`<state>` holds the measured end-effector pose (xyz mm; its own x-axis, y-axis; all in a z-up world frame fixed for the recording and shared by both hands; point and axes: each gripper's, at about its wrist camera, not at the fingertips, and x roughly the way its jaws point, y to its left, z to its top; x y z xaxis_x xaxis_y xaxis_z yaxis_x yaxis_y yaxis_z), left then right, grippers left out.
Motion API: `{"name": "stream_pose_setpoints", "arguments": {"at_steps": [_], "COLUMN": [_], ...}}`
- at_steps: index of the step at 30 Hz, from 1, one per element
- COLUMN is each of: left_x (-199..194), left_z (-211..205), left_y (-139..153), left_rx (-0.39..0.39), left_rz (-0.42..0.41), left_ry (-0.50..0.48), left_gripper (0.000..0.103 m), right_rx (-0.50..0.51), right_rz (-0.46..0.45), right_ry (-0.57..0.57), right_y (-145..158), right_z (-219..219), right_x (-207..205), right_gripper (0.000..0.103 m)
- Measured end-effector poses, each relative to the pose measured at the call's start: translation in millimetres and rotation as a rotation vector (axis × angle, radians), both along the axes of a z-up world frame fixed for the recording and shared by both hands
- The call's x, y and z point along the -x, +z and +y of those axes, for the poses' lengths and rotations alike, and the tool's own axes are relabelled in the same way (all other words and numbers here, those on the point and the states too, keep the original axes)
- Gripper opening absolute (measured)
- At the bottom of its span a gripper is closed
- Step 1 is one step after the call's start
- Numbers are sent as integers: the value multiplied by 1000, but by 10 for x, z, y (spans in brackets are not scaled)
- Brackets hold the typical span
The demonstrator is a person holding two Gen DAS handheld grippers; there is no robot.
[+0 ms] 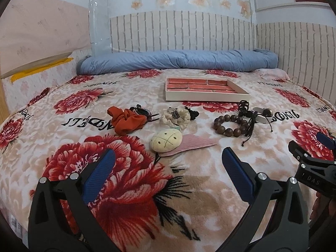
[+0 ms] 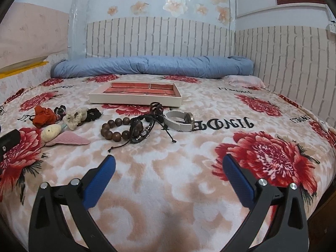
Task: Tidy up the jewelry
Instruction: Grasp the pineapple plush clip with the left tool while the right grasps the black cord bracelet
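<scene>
A shallow white tray (image 1: pixel 206 98) (image 2: pixel 134 100) with a brick-pattern floor lies on the bed, far side. In front of it lie an orange scrunchie (image 1: pixel 126 121) (image 2: pixel 43 116), a cream scrunchie (image 1: pixel 176 116) (image 2: pixel 74 117), a plush clip with a pink wing (image 1: pixel 166 141) (image 2: pixel 51 132), a brown bead bracelet (image 1: pixel 231 125) (image 2: pixel 117 128), black cord bracelets (image 2: pixel 142 130) and a white-strap watch (image 1: pixel 261 115) (image 2: pixel 179 120). My left gripper (image 1: pixel 168 159) is open, just short of the plush clip. My right gripper (image 2: pixel 169 163) is open over bare blanket, short of the bracelets.
A floral fleece blanket (image 1: pixel 126 178) (image 2: pixel 168 189) covers the bed. A rolled blue quilt (image 1: pixel 178 62) (image 2: pixel 151 67) lies along the brick-pattern wall. A black hair claw (image 1: pixel 243 106) (image 2: pixel 156 107) sits by the watch. The right gripper's body (image 1: pixel 315 168) shows at the left view's right edge.
</scene>
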<state>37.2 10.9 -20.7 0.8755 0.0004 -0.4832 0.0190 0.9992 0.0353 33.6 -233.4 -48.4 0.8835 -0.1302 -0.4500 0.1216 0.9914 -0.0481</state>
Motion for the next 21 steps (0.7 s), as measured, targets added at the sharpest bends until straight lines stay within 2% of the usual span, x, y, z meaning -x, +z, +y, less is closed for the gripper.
{"name": "stream_pose_setpoints", "arguments": {"at_steps": [4,7,11,15,21], "left_x": [-144,-244,-398,-565,-784], "left_z": [35,56,85,123,172], "left_y": [-15,-26,-76,-161,-198], "left_rx": [-5,-14,-24,-9,25], "left_rz": [20,32,62,114,160], "left_ry": [5,6,0,-14,-40], "left_gripper": [98,98,98,98,98], "right_rx": [12,-16,3,-8,38], "right_rz": [17,23,88,135,162], "right_ry": [1,3,-15,5,12], "right_y": [7,6,-22,-72,-59], "right_z": [41,38,66,81,164], "right_x": [-149,-235,-419,-564,-739], "right_gripper": [99,99,99,99,99]}}
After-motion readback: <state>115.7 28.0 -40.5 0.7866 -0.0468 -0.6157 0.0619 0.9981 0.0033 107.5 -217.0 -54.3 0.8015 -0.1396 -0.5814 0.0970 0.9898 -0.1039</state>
